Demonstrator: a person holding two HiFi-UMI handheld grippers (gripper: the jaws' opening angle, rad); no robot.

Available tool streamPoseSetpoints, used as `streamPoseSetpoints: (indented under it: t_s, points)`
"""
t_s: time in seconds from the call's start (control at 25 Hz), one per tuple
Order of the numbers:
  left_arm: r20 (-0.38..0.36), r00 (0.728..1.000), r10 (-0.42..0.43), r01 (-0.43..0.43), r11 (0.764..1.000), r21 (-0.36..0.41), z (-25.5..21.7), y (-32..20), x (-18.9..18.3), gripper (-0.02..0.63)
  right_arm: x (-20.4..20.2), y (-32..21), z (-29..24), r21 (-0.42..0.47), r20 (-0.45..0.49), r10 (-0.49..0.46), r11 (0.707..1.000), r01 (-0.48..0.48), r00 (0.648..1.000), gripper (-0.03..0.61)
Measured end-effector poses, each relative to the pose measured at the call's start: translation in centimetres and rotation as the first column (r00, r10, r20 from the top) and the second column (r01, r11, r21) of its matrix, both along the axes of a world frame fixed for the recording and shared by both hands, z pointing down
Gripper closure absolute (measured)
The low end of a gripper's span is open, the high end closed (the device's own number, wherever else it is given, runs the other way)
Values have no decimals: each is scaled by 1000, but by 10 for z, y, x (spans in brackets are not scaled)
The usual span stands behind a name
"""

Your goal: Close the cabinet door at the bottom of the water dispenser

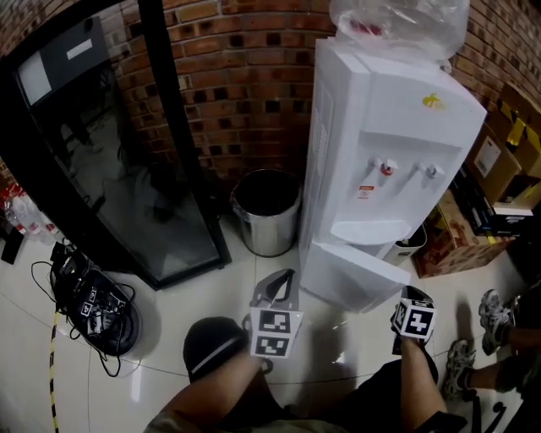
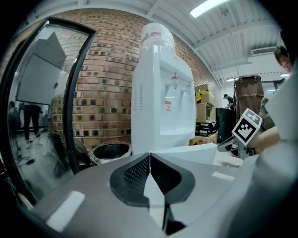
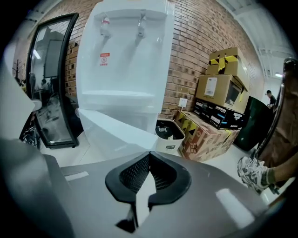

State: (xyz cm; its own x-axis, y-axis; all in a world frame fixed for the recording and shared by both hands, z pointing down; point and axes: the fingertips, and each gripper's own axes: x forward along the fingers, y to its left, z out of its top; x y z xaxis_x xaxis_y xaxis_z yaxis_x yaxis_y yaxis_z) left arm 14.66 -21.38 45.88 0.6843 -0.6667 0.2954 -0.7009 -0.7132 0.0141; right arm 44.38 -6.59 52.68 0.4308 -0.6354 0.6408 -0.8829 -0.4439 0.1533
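Brick wall (image 1: 245, 76) corner, pale tiled floor (image 1: 169, 355). The cabinet door (image 1: 351, 275) sits at the bottom of the white water dispenser (image 1: 380, 144), swung out toward you and clearly not shut.

Your right gripper (image 1: 412, 315) is just off the door's near corner, jaws clenched together with nothing in them. Your left gripper (image 1: 279, 286) is low at the door's other side, jaws pressed together too, also empty. Neither one looks to be touching the door.

Risks, as I judge them:
- Closed tips on a smooth, slanted panel can skid off sideways. Push flat on the face, not on the edge.
- I can't tell the hinge side for sure. Push near the hinge and the door barely moves.
- Shove too hard and the dispenser could rock, with the water bottle (image 1: 397, 21) up on top.
- A light tap may leave the door ajar or let it bounce back.
- Left gripper could get pinched between door and body.
- The small white bin (image 1: 410, 243) at the dispenser's right and the steel bin (image 1: 266, 211) at its left are close. A wide swing clips them.
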Motion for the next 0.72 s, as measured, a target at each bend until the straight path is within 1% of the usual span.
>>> streamPoseSetpoints:
  t_s: [0.12,0.24,0.52,0.72]
  points:
    - [0,1000,-1,1,1000,-4,2,-9,8,611,17,-12,0,37,10,7,999,-8,1000,578]
    - [-4,1000,10,-10,1000,-7,4,-13,17,612,33,-28,1,96,28,20,995,-23,999,578]
    - [27,999,19,-18,1000,-19,15,-10,26,612,68,-70,3,185,61,25,982,-35,998,578]
    - [34,999,2,-2,1000,-13,16,-14,23,612,76,-93,7,243,99,24,969,-48,995,578]
